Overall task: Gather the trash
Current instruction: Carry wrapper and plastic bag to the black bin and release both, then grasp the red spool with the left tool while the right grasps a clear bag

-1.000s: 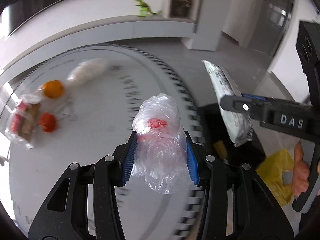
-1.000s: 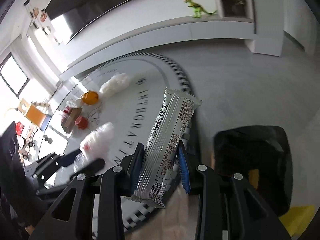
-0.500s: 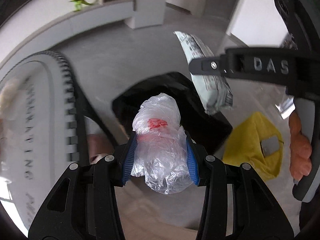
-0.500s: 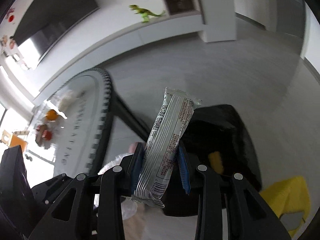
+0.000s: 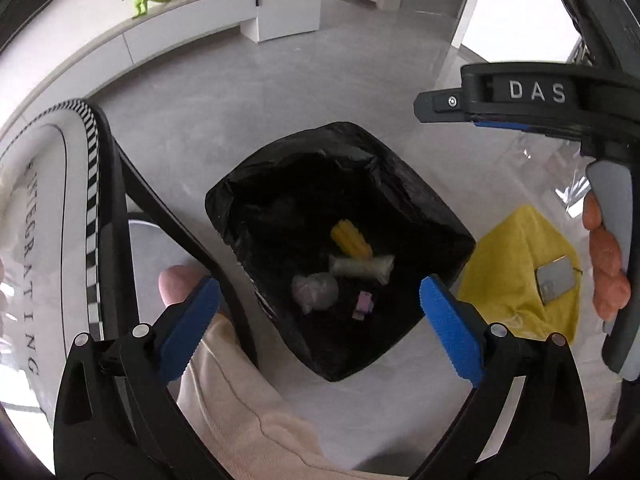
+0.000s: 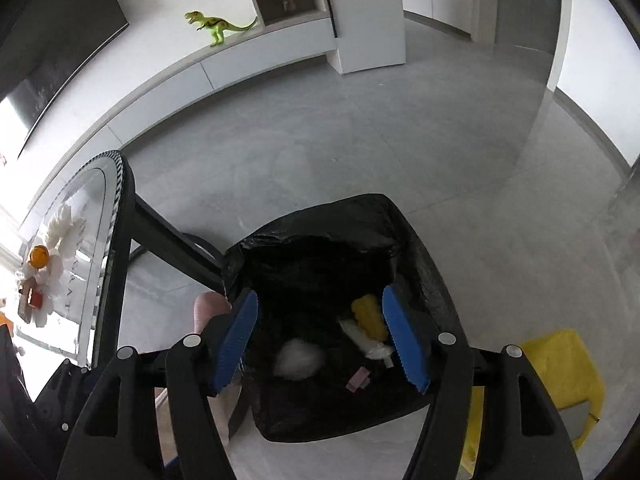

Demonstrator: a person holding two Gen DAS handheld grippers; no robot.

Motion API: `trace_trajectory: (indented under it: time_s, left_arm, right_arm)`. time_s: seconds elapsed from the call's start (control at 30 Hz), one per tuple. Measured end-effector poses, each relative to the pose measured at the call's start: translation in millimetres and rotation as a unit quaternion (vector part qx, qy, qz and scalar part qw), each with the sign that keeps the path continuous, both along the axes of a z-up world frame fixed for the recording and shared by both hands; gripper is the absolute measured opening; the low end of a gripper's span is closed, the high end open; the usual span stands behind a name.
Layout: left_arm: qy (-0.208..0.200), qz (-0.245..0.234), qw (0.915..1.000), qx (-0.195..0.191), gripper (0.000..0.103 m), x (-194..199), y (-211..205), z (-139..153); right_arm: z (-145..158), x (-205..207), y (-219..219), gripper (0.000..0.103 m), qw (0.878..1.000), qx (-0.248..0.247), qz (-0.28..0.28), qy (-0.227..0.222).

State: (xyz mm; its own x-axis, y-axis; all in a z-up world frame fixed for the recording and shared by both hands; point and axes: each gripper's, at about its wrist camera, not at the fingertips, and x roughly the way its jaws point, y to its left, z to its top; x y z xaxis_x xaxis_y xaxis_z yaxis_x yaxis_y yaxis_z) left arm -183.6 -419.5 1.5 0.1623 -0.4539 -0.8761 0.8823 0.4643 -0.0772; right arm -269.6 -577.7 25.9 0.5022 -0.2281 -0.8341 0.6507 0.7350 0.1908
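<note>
A bin lined with a black bag (image 5: 256,172) (image 6: 404,232) stands on the grey floor below both grippers. Inside lie the crumpled clear plastic bag (image 5: 314,291) (image 6: 298,359), the silver snack wrapper (image 5: 362,266) (image 6: 366,340), a yellow piece (image 5: 351,238) (image 6: 370,316) and a small pink scrap (image 5: 363,305) (image 6: 358,380). My left gripper (image 5: 320,328) is open and empty above the bin. My right gripper (image 6: 320,340) is open and empty above the bin; it also shows in the left wrist view (image 5: 500,96) at the upper right.
The round white table (image 5: 36,216) (image 6: 80,248) with black legs stands left of the bin, with more trash (image 6: 38,276) on it. A yellow cloth (image 5: 520,272) (image 6: 560,372) lies on the floor to the right. My leg (image 5: 240,392) is below.
Both grippers swung from the table to above the bin and opened. The plastic bag and the snack wrapper dropped into the bin.
</note>
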Motion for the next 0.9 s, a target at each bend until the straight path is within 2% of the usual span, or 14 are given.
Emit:
trace_trajectory:
  time_s: [0.23,0.47,0.67,0.9]
  left_arm:
    - [-0.006,0.005,0.9999,-0.014,0.097,0.2,11.5,12.0]
    - [-0.009,0.032,0.999,-0.029,0.097,10.8,34.0,23.1]
    - [-0.012,0.087,0.9952,-0.042,0.097,38.9,80.6,30.5]
    - [-0.026,0.169,0.9837,-0.055,0.097,86.2,150.8,35.5]
  right_arm:
    - [10.3,10.6,13.5,0.066,1.0,-0.001,0.026,-0.007]
    - [26.4,31.7,44.4,0.066,0.998,-0.006,0.068,-0.018]
    - [39.0,66.9,85.3,0.066,0.991,-0.012,0.128,-0.026]
    - [43.3,115.2,136.6,0.066,0.981,-0.017,0.19,-0.026]
